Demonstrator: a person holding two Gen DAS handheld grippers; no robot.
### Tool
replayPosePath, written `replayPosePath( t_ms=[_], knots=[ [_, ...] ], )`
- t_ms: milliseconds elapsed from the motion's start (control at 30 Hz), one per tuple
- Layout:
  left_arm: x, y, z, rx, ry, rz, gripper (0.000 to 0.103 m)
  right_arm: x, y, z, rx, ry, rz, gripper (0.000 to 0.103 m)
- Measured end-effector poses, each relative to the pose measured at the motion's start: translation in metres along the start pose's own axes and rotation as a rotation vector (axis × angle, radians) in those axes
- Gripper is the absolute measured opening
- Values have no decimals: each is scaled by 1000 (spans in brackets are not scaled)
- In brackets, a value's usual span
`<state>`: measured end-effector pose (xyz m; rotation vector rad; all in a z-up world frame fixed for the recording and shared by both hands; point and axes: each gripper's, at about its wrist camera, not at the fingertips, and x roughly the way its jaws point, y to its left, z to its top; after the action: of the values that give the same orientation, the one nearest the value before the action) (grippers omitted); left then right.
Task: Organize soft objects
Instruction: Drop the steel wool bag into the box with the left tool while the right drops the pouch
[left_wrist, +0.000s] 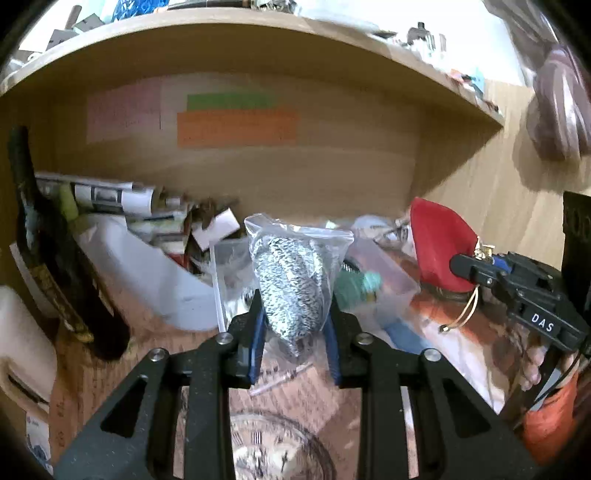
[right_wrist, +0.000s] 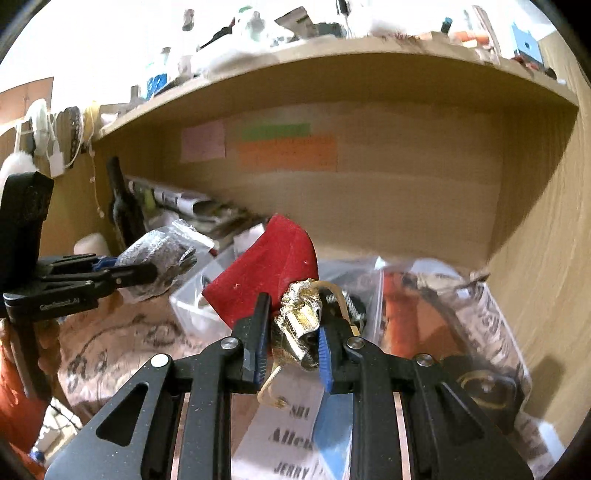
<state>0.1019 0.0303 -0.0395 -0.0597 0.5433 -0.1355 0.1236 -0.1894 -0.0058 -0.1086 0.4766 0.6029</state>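
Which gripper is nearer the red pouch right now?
Right. The right gripper is clamped on the gold-trimmed neck of the red pouch, holding it up. The left gripper is off to its side, closed on a clear bag of speckled fabric.

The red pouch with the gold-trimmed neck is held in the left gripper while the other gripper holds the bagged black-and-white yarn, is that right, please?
Not quite: the red pouch is held in the right gripper, as the right wrist view shows. The left gripper holds the bagged black-and-white yarn.
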Motion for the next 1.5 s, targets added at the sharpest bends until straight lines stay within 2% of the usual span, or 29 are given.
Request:
replayPosePath(
  t_ms=[200, 400, 733, 1000, 1067, 1200, 1233, 1333, 1500],
  knots=[
    [20, 2, 20, -9, -4, 18, 28, 14, -5, 20, 4, -32, -10, 20],
    [52, 7, 31, -26, 37, 15, 28, 40, -14, 27, 23, -11, -17, 20],
    [111, 10, 29, -31, 148, 13, 28, 98, -31, 16, 56, 108, -53, 20],
    [145, 14, 17, -51, 244, -15, 28, 140, -40, -3, 88, 246, -46, 23],
    [150, 14, 15, -46, 261, -17, 31, 144, -40, -5, 82, 258, -58, 24],
    [152, 15, 14, -44, 262, -13, 48, 144, -41, -6, 75, 269, -77, 36],
    [151, 16, 14, -46, 256, -13, 51, 142, -41, -6, 76, 269, -80, 44],
    [142, 17, 18, -52, 232, -21, 52, 136, -42, -3, 88, 252, -70, 54],
    [112, 13, 27, -49, 160, -22, 52, 115, -39, 9, 83, 185, -68, 60]
  ],
)
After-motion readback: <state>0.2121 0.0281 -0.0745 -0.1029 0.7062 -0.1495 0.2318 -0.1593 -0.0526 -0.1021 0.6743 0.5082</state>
